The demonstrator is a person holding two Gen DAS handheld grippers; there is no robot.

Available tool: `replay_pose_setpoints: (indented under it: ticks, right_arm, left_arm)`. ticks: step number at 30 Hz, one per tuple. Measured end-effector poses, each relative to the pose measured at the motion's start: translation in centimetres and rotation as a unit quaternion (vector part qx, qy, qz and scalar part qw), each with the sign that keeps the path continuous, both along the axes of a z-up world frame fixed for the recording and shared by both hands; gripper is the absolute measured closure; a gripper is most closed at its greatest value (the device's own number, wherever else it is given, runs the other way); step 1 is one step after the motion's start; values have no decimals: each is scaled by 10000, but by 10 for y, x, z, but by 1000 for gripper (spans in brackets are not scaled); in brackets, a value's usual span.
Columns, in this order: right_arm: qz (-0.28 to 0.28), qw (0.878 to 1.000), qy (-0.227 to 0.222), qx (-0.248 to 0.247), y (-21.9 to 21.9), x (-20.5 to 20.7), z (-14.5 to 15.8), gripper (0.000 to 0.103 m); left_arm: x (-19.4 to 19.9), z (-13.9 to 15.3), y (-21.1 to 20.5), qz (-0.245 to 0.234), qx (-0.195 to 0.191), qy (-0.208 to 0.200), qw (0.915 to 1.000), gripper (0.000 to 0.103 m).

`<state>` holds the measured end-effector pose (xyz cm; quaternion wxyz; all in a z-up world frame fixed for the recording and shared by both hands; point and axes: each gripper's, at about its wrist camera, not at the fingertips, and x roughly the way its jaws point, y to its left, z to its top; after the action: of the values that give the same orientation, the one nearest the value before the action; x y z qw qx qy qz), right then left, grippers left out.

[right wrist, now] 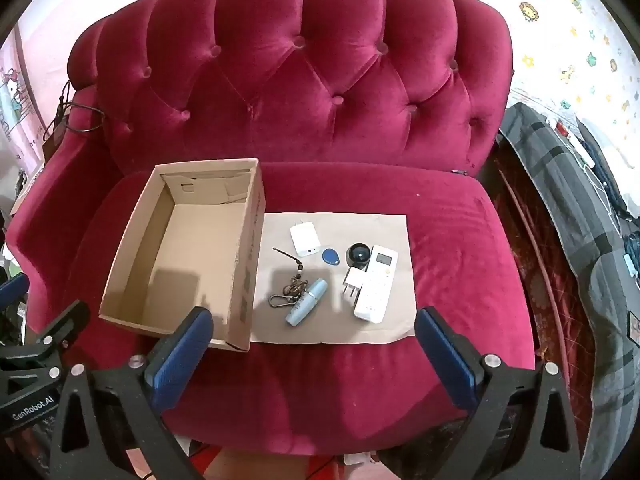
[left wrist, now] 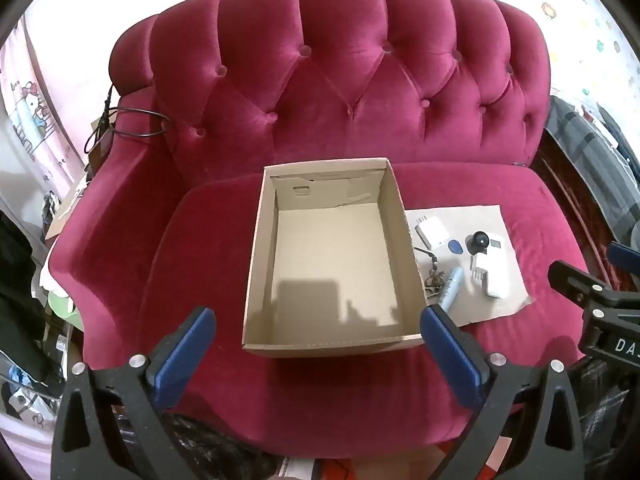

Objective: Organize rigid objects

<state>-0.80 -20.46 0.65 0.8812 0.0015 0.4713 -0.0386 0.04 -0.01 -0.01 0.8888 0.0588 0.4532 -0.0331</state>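
Two wide-open claws over a velvet sofa

Left claw and right claw, ribbed blue pads spread, grip nothing; beyond them, an empty cardboard box touches a flat card sheet holding a white remote, chargers, keyring, pale-blue tube on the tufted sofa.

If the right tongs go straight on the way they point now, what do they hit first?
Probably the paper sheet at its near edge, close to the white remote; depth is unclear. The right tongs are open and empty.
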Motion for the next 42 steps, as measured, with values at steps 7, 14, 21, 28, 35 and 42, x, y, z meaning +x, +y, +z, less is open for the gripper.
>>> replay_pose_setpoints:
  ticks: [7,14,21,28,35,42]
  right_arm:
    - [-13,9999,14,-106,-3,1,-2,0]
    - [36,9999,30,-89,4,1,-5,0]
    - [19,10000,20,2,-2,5,-3,0]
    - [14,10000,27,-18,-3,6,-4,0]
    - [-4,10000,36,-5,-3,7,-6,0]
    - [-11,10000,23,-59,-2,9,-8,0]
  left_arm:
    - [0,4,-4,2,132,-52,9999,0]
    - [1,1,-5,-1,104,-27,9999,0]
    - [5,-1,-1,-40,77,1,10000,0]
    - [5,-1,-1,-42,91,-5,9999,0]
    - [7,-3,0,-50,88,0,9999,0]
    - [8,-4,0,-35,99,-26,9999,0]
